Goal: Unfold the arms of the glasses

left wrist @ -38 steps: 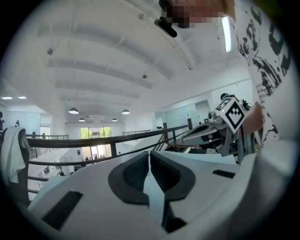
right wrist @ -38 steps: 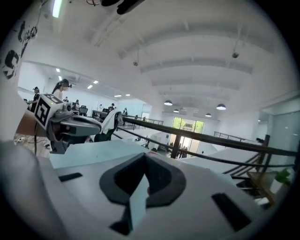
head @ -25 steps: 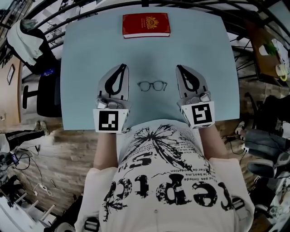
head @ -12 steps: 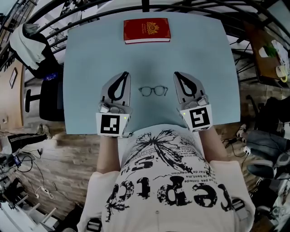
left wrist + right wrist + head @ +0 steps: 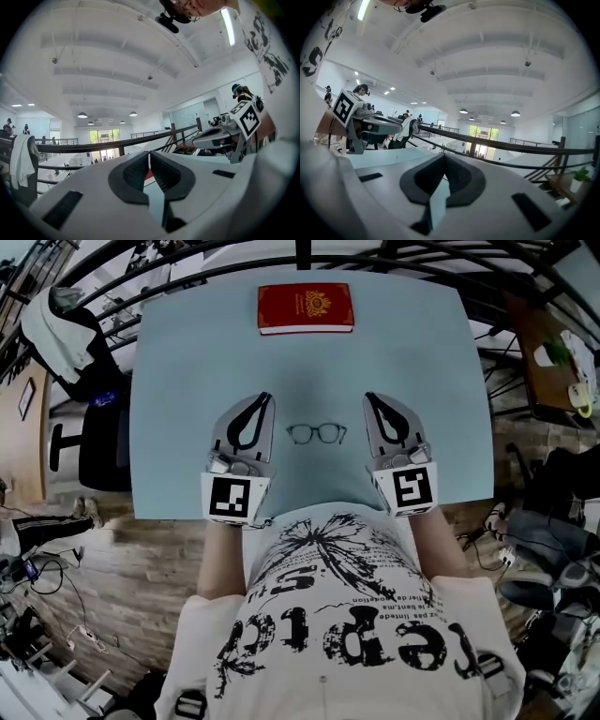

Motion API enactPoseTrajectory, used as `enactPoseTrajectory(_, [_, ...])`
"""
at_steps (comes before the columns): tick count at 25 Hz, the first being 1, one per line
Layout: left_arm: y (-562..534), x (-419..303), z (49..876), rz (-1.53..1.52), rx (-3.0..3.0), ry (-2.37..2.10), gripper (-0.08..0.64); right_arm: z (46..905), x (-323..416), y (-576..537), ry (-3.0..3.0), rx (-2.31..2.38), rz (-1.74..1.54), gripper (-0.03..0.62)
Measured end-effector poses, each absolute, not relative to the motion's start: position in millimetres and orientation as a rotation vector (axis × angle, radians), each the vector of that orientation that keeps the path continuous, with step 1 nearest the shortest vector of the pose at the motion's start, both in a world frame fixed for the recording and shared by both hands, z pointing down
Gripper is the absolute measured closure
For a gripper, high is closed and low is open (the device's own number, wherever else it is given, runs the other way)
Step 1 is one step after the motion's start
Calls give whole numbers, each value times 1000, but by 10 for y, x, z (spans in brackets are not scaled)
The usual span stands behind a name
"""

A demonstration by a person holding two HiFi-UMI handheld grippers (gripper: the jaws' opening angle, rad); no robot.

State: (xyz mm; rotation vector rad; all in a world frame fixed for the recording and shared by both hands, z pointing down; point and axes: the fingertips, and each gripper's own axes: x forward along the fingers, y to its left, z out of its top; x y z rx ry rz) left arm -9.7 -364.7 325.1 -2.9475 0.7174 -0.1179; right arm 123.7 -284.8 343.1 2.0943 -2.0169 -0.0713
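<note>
The glasses [image 5: 316, 433] lie flat on the pale blue surface [image 5: 187, 352], in its near half, about midway between the left and right edges, lenses side by side. We see no arm sticking out from the frame, so we judge them folded, though the frame is small and thin here. Nothing of the task is done yet; both arms are left to swing out.

Either side of the glasses sit our two tools. The left gripper [image 5: 264, 398] is near the frame's left end, not touching it, jaws clenched together with nothing between them. The right gripper [image 5: 369, 397] mirrors it near the right end, jaws pressed together and empty too. Both point along the surface toward the far edge, and both will have to spread their jaws before either can take hold.

Further out, a red book [image 5: 306, 308] rests by the middle of the far edge, well apart from the glasses. Nothing lies between jaws and frame, so the way in looks free to us.
</note>
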Motion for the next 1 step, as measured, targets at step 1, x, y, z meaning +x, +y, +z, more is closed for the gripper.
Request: enactPoseTrajectory(1, [-3652, -96, 3245, -119, -2948, 716, 535, 3432, 1242, -2856, -2015, 2098, -66, 584])
